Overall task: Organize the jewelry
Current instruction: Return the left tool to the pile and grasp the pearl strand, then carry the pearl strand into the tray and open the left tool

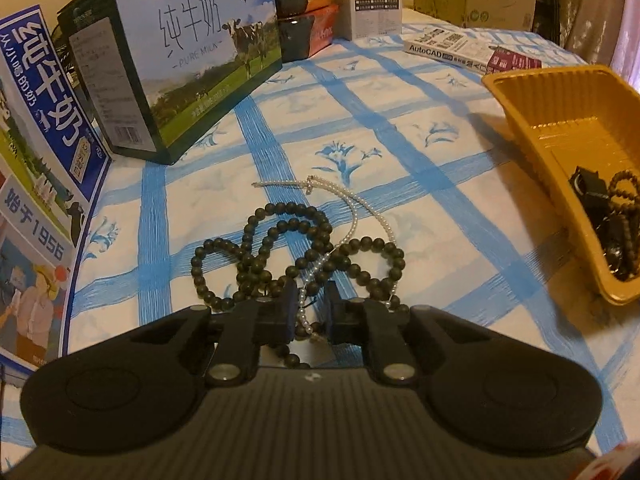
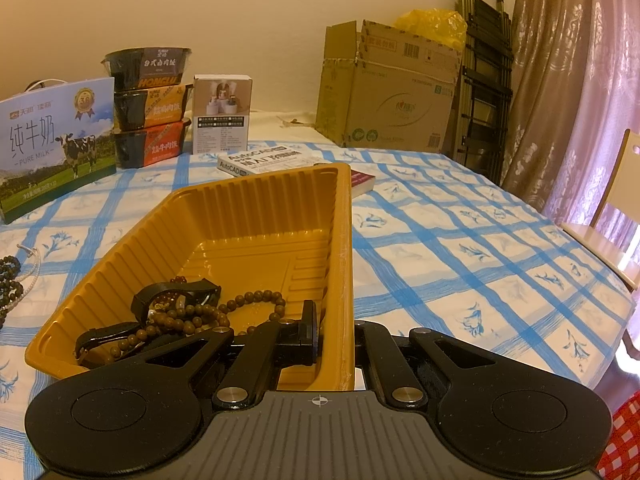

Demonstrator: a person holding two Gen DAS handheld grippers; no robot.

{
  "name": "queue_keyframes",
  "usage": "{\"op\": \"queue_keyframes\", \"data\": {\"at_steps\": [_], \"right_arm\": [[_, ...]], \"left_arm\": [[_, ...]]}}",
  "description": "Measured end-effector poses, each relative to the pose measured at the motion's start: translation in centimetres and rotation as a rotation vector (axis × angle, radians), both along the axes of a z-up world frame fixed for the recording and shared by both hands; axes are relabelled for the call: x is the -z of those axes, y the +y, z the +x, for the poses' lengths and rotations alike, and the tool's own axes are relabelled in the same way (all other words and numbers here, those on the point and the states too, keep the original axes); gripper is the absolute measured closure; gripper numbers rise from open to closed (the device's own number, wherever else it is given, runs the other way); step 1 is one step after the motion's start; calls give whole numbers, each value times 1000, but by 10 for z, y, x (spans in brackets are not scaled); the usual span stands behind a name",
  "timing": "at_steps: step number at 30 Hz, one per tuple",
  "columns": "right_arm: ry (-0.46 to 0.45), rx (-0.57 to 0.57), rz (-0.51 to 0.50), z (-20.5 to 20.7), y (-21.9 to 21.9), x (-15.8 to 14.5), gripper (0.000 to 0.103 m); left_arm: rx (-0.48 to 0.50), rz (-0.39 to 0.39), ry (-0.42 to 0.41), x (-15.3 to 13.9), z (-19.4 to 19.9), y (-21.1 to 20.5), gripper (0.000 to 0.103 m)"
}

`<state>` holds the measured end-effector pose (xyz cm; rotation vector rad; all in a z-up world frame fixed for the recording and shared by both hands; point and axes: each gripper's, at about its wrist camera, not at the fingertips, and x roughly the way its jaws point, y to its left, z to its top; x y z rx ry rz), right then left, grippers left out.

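One table under a white cloth with a blue grid and blue flower prints (image 1: 400, 128) fills both views. At its far edge stand one brown cardboard carton (image 2: 388, 92), two milk cartons, the nearer one printed with a cow (image 1: 192, 60), three stacked dark food tubs (image 2: 150, 108), one small white product box (image 2: 222, 114) and one white AutoCAD book (image 1: 452, 50).

One ribbed yellow plastic tray (image 2: 256, 216) sits at three o'clock in the left wrist view, tipped up on its right side. Its near end holds brown wooden bead bracelets (image 2: 224, 312) tangled with black watch straps (image 2: 176, 296); I cannot count them apart. The far half of the tray is bare, and open cloth runs from the tray's right wall to the table's right edge.

On the cloth at twelve o'clock from the left gripper (image 1: 312, 304) lies one heap: a long strand of dark round beads (image 1: 280, 248) in several loops, crossed by one thin white pearl necklace (image 1: 360, 212). Open cloth surrounds the heap, with the cow carton at ten o'clock.

The left jaws stand a narrow gap apart, with the pearl strand and some dark beads between them; whether the pads press on them I cannot tell. The right gripper (image 2: 332, 336) pinches the tray's right wall, one finger inside, one outside.
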<state>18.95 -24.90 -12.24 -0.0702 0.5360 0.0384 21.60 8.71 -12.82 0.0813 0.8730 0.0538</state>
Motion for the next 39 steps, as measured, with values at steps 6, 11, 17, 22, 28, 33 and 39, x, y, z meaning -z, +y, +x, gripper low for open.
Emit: {"op": "queue_keyframes", "data": {"at_steps": [6,11,17,22,28,33,39], "right_arm": [[1,1,0,1,1,0,99],[1,0,0,0,0,1,99],[1,0,0,1,1,1,99],[0,0,-1,0,1,1,99],[0,-1,-3,0,1,1,99],[-1,-1,-2,0,1,1,99],[0,0,-1,1,1,1,99]], "left_arm": [[8,23,-1,3,2,-1,101],[34,32,-9,-1,-3,-5,101],[52,-15,-48,-26,-22,-8,101],[90,-70,-115,-65,-38,-11,101],[124,-138,-202,-109,-46,-17,101],[164,-183,-243,-136,-41,-24,101],[227,-185,-279,-157,-34,-40,101]]}}
